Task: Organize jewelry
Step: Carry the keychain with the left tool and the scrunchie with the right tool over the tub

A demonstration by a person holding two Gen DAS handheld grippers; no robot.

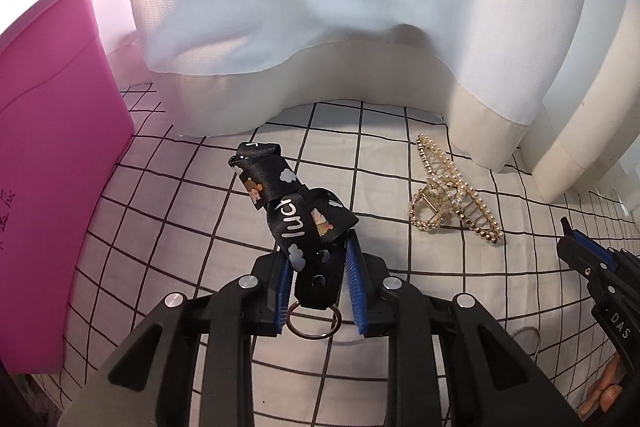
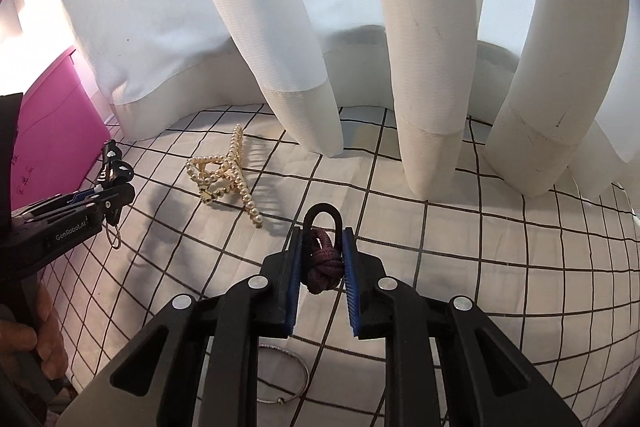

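Observation:
My left gripper (image 1: 318,247) is shut on a black printed keychain strap (image 1: 294,205), whose metal ring (image 1: 313,321) hangs between the fingers; the strap sticks up and forward above the checked cloth. My right gripper (image 2: 323,239) is shut on a dark maroon knotted hair tie (image 2: 323,259) with a black loop at its top. A gold pearl hair claw (image 1: 454,197) (image 2: 224,173) lies on the cloth between the two grippers. The right gripper (image 1: 588,259) shows at the right edge of the left wrist view, the left gripper (image 2: 108,195) at the left of the right wrist view.
A pink bin (image 1: 52,163) (image 2: 56,107) stands at the left. White curtain folds (image 1: 340,27) (image 2: 420,67) hang along the back onto the checked cloth (image 1: 200,227). A thin silver bangle (image 2: 286,375) lies on the cloth under my right gripper. A hand (image 2: 36,339) holds the left gripper.

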